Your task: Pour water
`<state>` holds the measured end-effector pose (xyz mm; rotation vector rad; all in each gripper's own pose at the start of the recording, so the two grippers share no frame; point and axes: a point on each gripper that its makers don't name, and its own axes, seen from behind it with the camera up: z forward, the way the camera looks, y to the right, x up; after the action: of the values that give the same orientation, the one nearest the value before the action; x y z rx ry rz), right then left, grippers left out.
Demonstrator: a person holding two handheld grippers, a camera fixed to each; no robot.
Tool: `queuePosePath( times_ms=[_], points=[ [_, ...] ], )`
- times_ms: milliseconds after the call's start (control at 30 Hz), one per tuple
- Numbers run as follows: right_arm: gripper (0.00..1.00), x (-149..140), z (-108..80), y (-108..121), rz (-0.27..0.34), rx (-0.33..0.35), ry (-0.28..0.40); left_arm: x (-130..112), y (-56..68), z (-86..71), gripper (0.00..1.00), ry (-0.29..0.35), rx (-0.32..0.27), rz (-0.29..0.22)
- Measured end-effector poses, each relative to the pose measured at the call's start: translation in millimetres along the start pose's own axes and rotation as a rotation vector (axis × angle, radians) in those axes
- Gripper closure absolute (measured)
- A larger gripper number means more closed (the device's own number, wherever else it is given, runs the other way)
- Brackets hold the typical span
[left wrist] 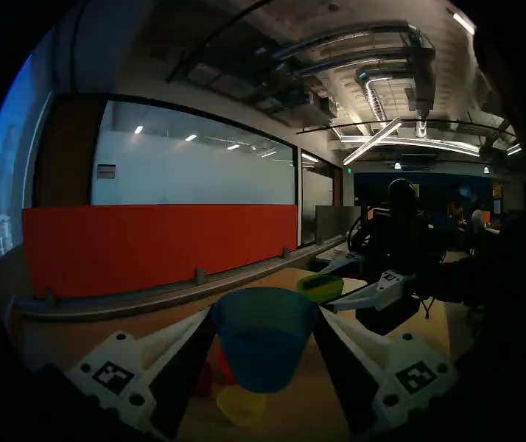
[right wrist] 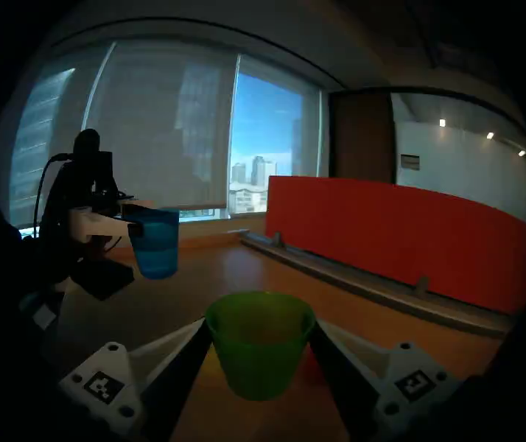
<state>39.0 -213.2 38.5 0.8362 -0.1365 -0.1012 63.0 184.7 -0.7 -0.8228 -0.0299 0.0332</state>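
Your left gripper has its two fingers pressed against opposite sides of a translucent blue cup, which you hold upright and clear of the wooden table. A darker band through the cup's lower wall suggests it holds water, with the level below the rim. In the right gripper view that same cup hangs off to the left, level, with nothing spilling from it.

Under the blue cup, a small yellow cup sits on the table. A red object is just beside it, partly hidden by the cup you hold, so you cannot tell what it is.

Further right, your right gripper clamps a green cup between both fingers. It is upright too, and from above its inside looks empty, though the dim light leaves that uncertain.

On this showing, both pickups are done and the pour itself has not begun. The two cups are well apart and neither is tilted. What is left is to bring the blue rim over the green mouth, tip it and let the water run across.
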Motion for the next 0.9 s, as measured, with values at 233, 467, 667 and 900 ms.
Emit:
queuePosePath(
  times_ms=[233,467,667,900],
  points=[
    [0.08,8.2,0.8,-1.1,0.002,0.001,0.027,6.1,-2.1,-0.2,0.12,0.008,0.002,0.002],
    [0.08,13.3,0.6,-3.4,-0.003,0.008,0.039,8.2,-3.0,0.6,0.12,0.008,0.006,0.011],
    [0.08,15.5,0.6,-5.8,-0.002,0.020,0.043,13.7,-5.1,1.9,0.12,0.010,0.012,0.037],
    [0.09,17.1,2.0,-14.7,-0.007,0.050,0.044,19.4,-12.9,4.4,0.13,0.004,0.043,0.099]
  ],
)
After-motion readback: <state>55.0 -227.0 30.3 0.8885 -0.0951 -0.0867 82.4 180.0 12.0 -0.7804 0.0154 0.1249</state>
